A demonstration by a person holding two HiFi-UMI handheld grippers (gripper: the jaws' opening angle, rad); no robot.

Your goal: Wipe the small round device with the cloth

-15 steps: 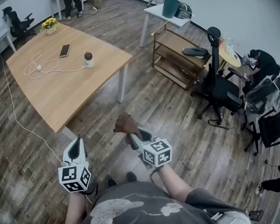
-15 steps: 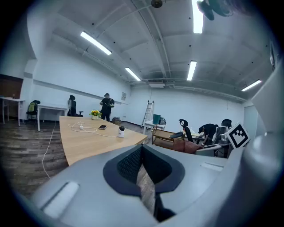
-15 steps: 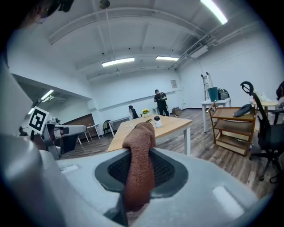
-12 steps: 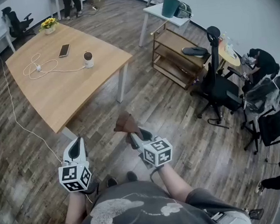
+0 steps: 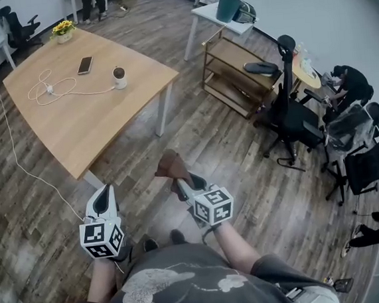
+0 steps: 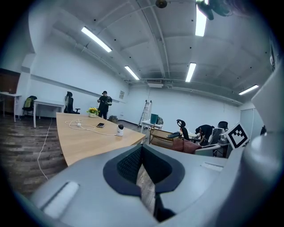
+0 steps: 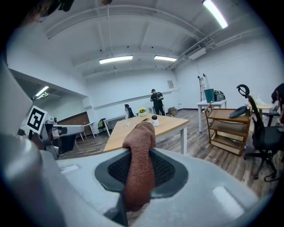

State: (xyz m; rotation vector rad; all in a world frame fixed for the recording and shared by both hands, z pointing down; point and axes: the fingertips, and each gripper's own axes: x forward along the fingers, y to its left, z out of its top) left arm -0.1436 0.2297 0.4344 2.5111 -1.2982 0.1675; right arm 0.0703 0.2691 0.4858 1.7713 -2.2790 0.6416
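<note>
The small round device [image 5: 119,77], white with a dark top, stands on the wooden table [image 5: 93,123] at the upper left, well away from both grippers. It also shows small in the distance as the device [image 6: 120,130] and the device [image 7: 154,120]. My right gripper [image 5: 181,180] is held over the floor, shut on a brown cloth [image 5: 171,165]; the cloth [image 7: 140,164] sticks up between its jaws. My left gripper [image 5: 103,201] hangs to its left over the floor, jaws together with nothing between them [image 6: 142,153].
On the table lie a phone [image 5: 84,65], a white cable [image 5: 50,89] and a pot of yellow flowers [image 5: 64,30]. A wooden shelf unit [image 5: 239,76], office chairs [image 5: 293,117], a white side table [image 5: 220,15] and a seated person [image 5: 353,82] are at the right.
The head view has shifted slightly, so the table sits a little higher and further left. Both grippers keep the same pose, the cloth still held.
</note>
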